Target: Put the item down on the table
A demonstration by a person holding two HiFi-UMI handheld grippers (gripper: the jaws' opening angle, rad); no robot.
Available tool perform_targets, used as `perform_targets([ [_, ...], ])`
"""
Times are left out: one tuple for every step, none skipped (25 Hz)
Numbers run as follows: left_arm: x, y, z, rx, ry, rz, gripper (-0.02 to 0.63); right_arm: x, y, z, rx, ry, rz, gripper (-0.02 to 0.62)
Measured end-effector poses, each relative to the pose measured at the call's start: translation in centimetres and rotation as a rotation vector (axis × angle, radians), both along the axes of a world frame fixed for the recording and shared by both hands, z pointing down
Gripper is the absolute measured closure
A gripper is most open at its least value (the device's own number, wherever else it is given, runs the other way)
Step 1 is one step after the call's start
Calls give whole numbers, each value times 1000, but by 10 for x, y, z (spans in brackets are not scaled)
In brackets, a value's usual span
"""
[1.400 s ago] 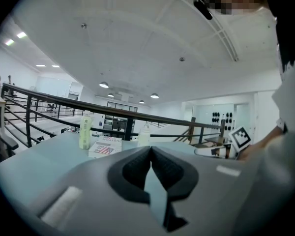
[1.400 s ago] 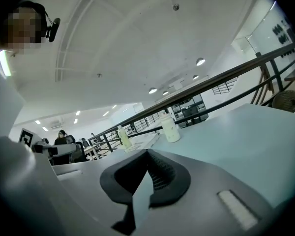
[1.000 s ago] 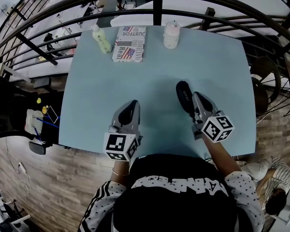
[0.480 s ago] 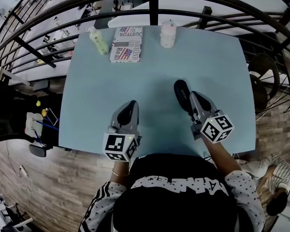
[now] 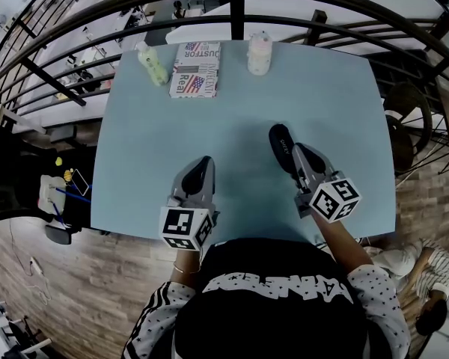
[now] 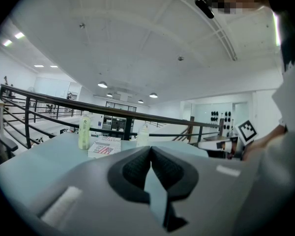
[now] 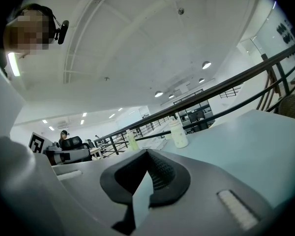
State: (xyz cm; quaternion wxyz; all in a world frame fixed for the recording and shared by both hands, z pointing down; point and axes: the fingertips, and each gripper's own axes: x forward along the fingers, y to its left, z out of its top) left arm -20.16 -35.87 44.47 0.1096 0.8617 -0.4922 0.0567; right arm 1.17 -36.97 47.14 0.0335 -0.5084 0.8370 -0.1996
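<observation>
Not managing to tell which thing is the task's item: finding nothing pinched in either claw, and seeing three things already resting on the pale blue tabletop [image 5: 239,111].

Taking the flag-printed box [image 5: 195,69] as the mark: lying flat near the tabletop's far edge, long side running away from the person. Standing upright just left of the box, apart from it: a green bottle [image 5: 153,63]. Standing upright to the right of the box, a little farther off than the green one: a white bottle [image 5: 259,53]. Curving past behind the box, beyond the tabletop's far edge: a dark railing [image 5: 239,6].

Being held well nearer than the box, over the tabletop's near part and roughly in line with the box: the left claw [image 5: 202,161], pads pressing together at the tips, gripping nothing. Being held nearer than the box and off to its right: the right claw [image 5: 278,134], likewise pressing together on nothing, pointing toward the far edge. Riding at the rear of each claw, farthest from the box: a marker cube [image 5: 187,226].
</observation>
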Motion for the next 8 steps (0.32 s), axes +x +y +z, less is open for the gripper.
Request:
perform_targets([
  [0, 0, 0, -1, 0, 0, 606, 0, 0, 0, -2, 0, 0, 595],
  [-1, -1, 0, -2, 1, 1, 606, -1, 0, 0, -4, 0, 0, 595],
  [-1, -1, 0, -2, 2, 2, 606, -1, -1, 0, -5, 1, 1, 595],
  [0, -1, -1, -2, 3, 3, 606, -1, -1, 0, -6, 1, 2, 595],
  [0, -1, -1, -2, 3, 4, 606, -1, 0, 0, -7, 1, 2, 595],
  [-1, -1, 0, -3, 3, 5, 606, -1, 0, 1, -8, 1, 3, 595],
  [-1, -1, 1, -4, 3, 7, 606, -2, 1, 1, -9, 2, 3, 595],
  [-1, 0, 1, -5, 2, 8, 606, -2, 1, 2, -10, 2, 4, 595],
])
